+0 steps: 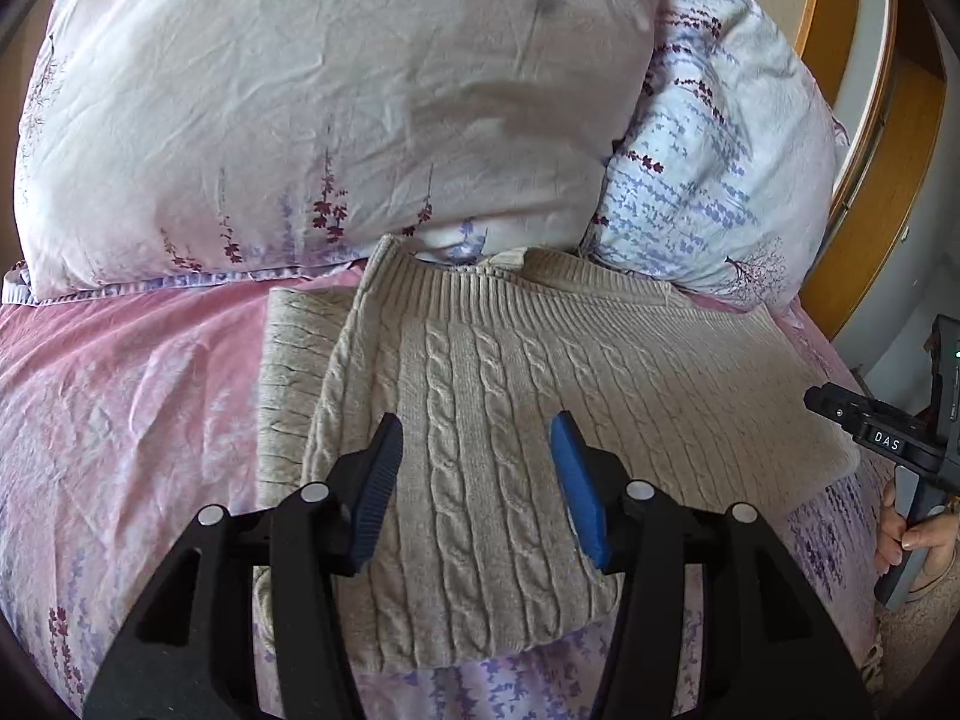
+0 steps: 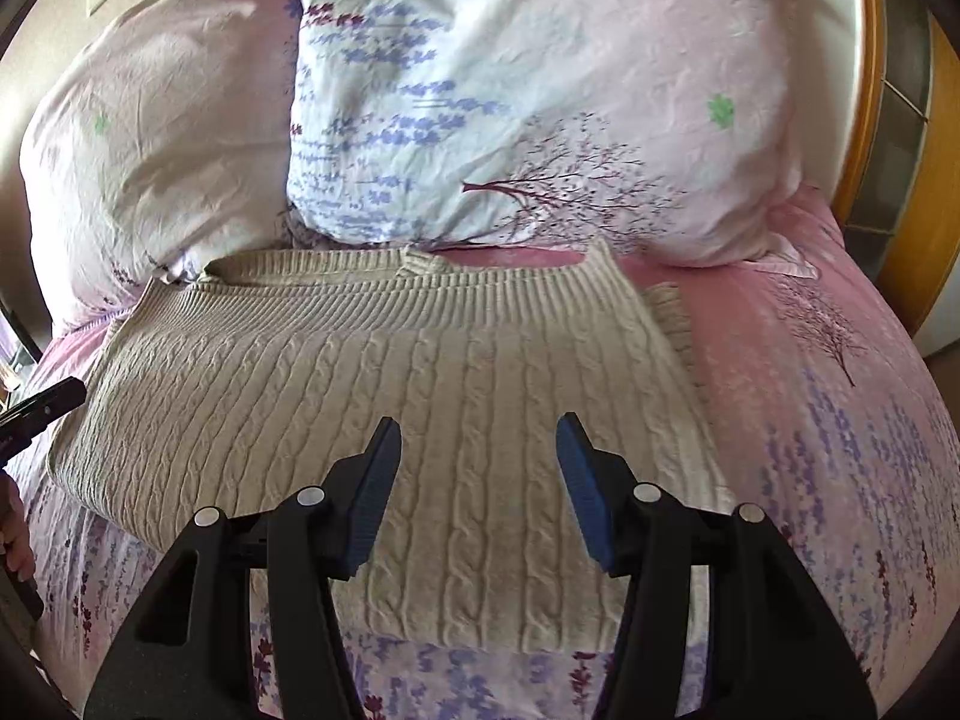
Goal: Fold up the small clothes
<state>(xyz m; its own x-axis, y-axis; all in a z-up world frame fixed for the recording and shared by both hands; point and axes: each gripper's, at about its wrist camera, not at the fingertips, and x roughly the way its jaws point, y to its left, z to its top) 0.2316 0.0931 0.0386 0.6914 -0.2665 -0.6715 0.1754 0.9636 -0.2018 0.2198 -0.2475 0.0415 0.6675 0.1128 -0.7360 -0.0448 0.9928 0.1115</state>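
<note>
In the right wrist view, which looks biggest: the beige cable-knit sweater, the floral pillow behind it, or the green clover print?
1. Pale floral pillow and beige cable-knit sweater: about alike; the sweater lies nearer, so unsure.
2. Green clover print: far smallest.

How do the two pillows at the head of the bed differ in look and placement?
The left pillow is mostly plain pale pink with sparse sprigs; the right pillow carries dense lavender rows and a bare tree. In the left wrist view the left pillow overlaps the right one's edge. Both lie behind the folded sweater, each bearing a green clover.

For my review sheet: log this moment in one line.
left claw: open, empty | right claw: open, empty | sweater: folded, flat on bedspread
</note>
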